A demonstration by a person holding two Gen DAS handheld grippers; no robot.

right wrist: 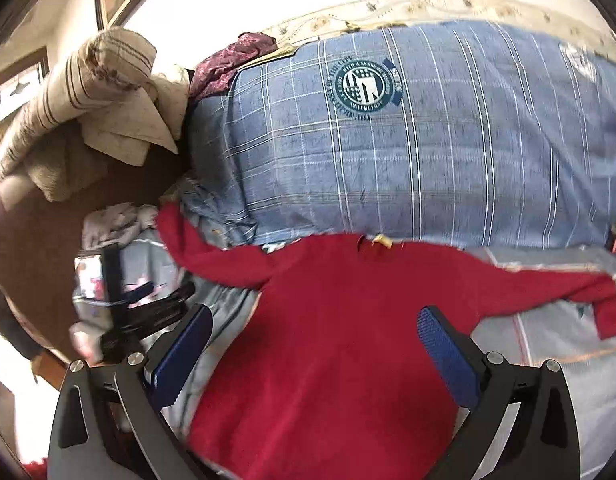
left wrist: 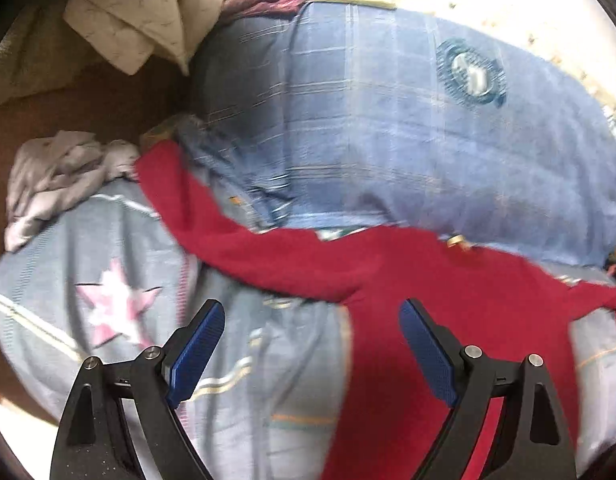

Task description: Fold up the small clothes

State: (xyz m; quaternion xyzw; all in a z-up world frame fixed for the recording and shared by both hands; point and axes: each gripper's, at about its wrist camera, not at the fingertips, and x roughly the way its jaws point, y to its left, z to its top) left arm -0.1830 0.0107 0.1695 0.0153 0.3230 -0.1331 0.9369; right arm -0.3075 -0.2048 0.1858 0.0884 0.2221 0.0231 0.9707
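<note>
I have both tongs spread wide and holding nothing. My left tongs [left wrist: 312, 312] hang over the bed just beside the left flank of the small red long-sleeved knit sweater [right wrist: 328, 340], and my right tongs [right wrist: 314, 320] hang over its body.

The sweater lies flat on the pale grey-blue bedspread with the pink star print [left wrist: 116, 308], toward the near edge of the bed. Its collar points away from me and meets the foot of the large blue plaid pillow with the round teal crest [right wrist: 388, 140]. Both sleeves are spread out: the left one [left wrist: 212, 220] runs up toward a crumpled pale grey garment [left wrist: 56, 176] at the left edge of the bed, the right one [right wrist: 568, 284] reaches toward the right edge with its cuff turned down.

As I judge it, the folding has hardly begun. The sweater looks laid out and roughly smoothed, but I see no fold in it: sleeves not brought in, body not doubled. The grey garment appears unfolded too. A crumpled maroon patterned cloth [right wrist: 232, 60] sits behind the pillow, and beige quilted bedding [right wrist: 108, 92] is heaped at the far left corner; I cannot tell whether either belongs to the job.
</note>
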